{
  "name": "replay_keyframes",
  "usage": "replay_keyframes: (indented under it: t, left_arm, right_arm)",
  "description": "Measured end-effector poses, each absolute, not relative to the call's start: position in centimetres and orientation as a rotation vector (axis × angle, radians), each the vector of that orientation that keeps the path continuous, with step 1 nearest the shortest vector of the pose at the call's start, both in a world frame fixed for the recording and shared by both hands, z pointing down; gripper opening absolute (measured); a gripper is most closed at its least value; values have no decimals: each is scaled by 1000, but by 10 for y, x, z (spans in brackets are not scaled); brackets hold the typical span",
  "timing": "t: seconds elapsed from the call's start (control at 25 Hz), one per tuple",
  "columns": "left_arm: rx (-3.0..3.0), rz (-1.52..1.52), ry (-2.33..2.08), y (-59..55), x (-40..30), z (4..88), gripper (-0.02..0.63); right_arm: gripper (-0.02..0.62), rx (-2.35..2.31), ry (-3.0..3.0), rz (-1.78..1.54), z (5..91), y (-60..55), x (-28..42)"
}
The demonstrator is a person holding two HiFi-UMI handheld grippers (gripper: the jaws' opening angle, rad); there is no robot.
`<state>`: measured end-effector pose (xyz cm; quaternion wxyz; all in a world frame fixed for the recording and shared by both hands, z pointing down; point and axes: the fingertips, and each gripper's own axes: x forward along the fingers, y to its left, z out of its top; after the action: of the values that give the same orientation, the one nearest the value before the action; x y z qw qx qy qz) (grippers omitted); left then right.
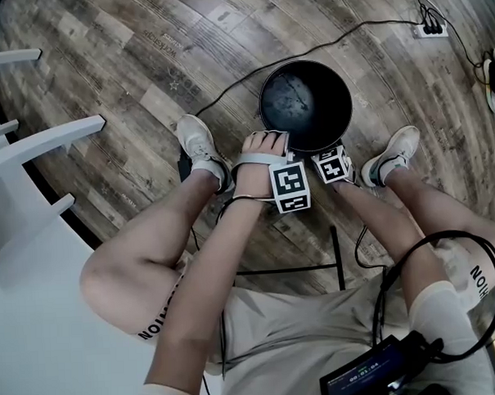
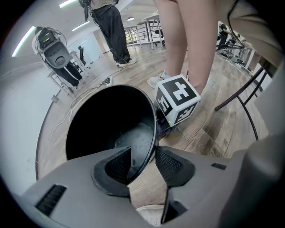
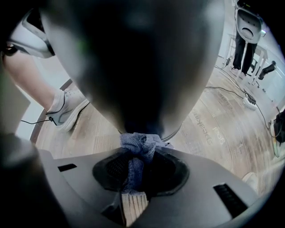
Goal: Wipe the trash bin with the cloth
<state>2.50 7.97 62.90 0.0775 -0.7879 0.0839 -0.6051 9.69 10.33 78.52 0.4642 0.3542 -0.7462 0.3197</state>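
Head view looks steeply down at a seated person's knees and, between the feet, a round black plastic trash bin standing upright on the wood-plank floor. The left gripper is closed astride the bin's near rim, one pad inside the wall and one outside, apparently to steady the bin for wiping. The right gripper is clamped on a bunched blue-grey cloth, which presses against the outside of the bin low down, near the floor, where wiping seems under way. From above, the cloth is hidden behind the right gripper's marker cube. Close up, the bin's outer wall is a dark blur, so dirt or cleaned patches cannot be made out.
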Motion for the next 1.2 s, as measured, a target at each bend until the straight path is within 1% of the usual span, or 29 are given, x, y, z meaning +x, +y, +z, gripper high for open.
replay_keyframes:
  t: [0.24,0.44,0.68,1.2]
  left_arm:
    - [-2359,-1813,253,80,25,629,184]
    - [-2361,-1810,255,80,25,630,184]
    - [-2370,-1807,293,79,28,630,184]
    - [-2425,-1939,450,78,41,637,183]
  right_arm:
    - [103,880,-1794,805,804,103,94]
    - [103,868,-1789,796,798,104,94]
    - [103,865,-1812,830,763,110,94]
    - [103,904,-1914,883,668,128,99]
